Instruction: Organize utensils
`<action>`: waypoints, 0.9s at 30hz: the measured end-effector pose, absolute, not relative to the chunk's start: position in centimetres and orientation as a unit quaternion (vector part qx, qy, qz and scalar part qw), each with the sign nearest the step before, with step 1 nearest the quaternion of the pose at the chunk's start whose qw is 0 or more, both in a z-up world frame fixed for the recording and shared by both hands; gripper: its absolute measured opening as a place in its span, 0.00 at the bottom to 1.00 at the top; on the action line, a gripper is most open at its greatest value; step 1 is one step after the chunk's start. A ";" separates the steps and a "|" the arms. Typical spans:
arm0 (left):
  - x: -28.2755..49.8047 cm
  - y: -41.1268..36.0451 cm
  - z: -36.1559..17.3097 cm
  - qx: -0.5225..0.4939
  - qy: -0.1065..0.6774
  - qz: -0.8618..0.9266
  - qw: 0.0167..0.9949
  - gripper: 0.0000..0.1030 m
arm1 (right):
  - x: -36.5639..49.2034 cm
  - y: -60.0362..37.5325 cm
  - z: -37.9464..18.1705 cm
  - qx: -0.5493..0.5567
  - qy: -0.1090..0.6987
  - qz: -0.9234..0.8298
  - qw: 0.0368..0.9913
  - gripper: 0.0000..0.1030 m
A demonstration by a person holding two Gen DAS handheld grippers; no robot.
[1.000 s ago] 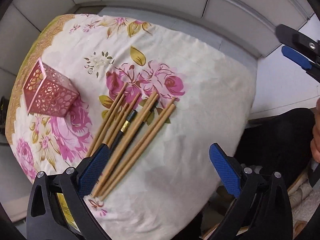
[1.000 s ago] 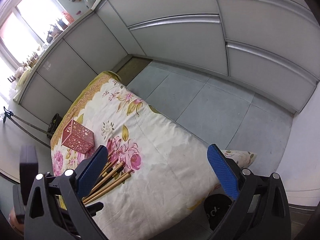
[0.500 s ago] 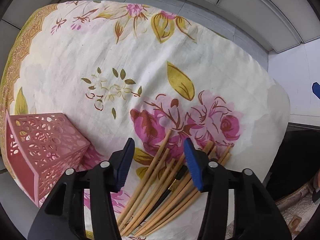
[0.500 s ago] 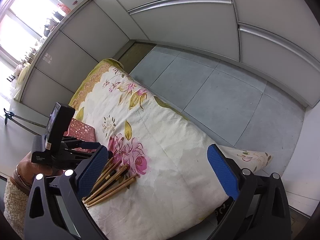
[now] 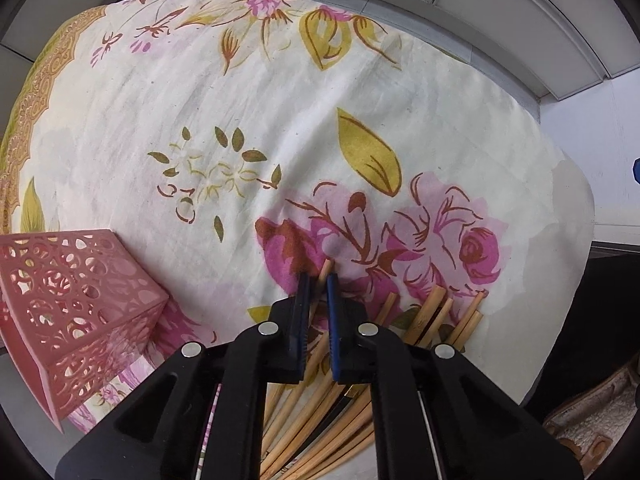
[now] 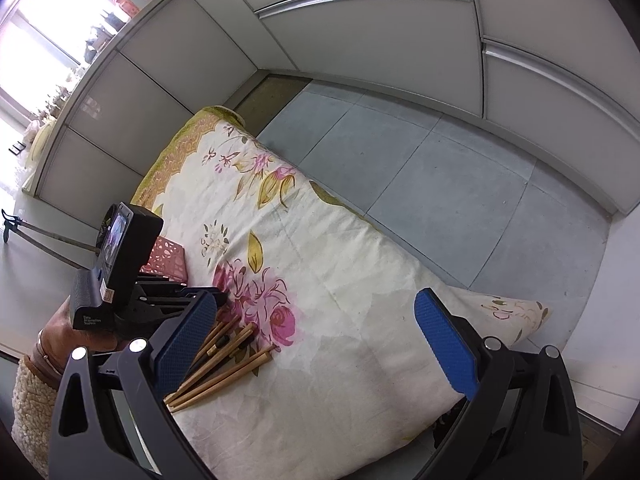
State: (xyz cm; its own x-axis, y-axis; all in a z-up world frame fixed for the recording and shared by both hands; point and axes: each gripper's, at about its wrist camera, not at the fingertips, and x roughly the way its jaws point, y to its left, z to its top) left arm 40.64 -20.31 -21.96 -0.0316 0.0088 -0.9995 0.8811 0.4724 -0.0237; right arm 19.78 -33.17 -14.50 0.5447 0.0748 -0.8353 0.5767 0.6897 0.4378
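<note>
Ahead of my open right jaws I see a grey tiled floor point(image 6: 400, 168) and pale cabinet panels point(image 6: 360, 36) behind it. Far left of them, a bright window point(image 6: 44, 32) gives strong daylight over a cluttered counter point(image 6: 80, 64).

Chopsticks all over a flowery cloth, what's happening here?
A person is tidying wooden chopsticks lying loose on a floral cloth. The left gripper points down over the pile, and its jaws have just been closing onto one chopstick, now pinched between them. The right gripper hangs open nearby, holding nothing. A pink cut-out holder stands beside the pile, with no chopsticks visible in it.
</note>
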 end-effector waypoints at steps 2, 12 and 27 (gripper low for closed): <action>41.0 -19.3 -21.0 0.347 0.610 -0.359 0.615 0.07 | 19.9 -32.9 -14.4 0.358 0.452 -0.155 0.802 0.94; 39.0 -8.1 -5.9 0.192 0.488 -0.336 0.782 0.07 | 26.2 -28.9 -15.3 0.437 0.528 -0.018 0.728 0.94; 24.7 1.5 6.2 0.038 0.255 -0.357 0.898 0.03 | 26.2 -24.7 -22.8 0.560 0.620 -0.086 0.543 0.41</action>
